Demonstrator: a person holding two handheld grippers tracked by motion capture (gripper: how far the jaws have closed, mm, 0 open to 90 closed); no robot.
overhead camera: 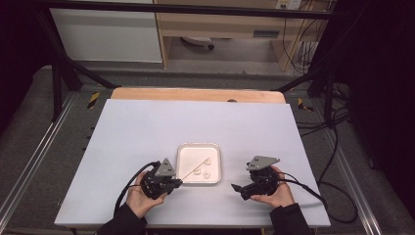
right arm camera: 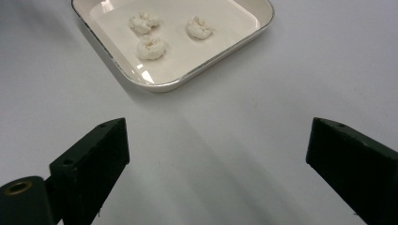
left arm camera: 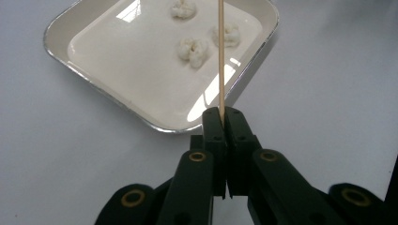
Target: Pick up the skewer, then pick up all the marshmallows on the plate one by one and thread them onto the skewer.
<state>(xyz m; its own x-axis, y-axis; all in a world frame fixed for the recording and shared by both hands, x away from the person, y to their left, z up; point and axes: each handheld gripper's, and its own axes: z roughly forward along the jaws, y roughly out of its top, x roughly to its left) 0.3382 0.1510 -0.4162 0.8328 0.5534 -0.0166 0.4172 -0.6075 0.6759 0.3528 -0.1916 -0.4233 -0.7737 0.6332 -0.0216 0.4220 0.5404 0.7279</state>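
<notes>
Skewer clamped in left tool over tray.

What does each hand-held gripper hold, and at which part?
The left hand-held gripper is shut on the near end of a thin wooden skewer, which reaches over the white tray. The right hand-held gripper is open and holds nothing.

I see a white table with one thing resting on it: a white tray, near my edge, holding three white lumps.
</notes>
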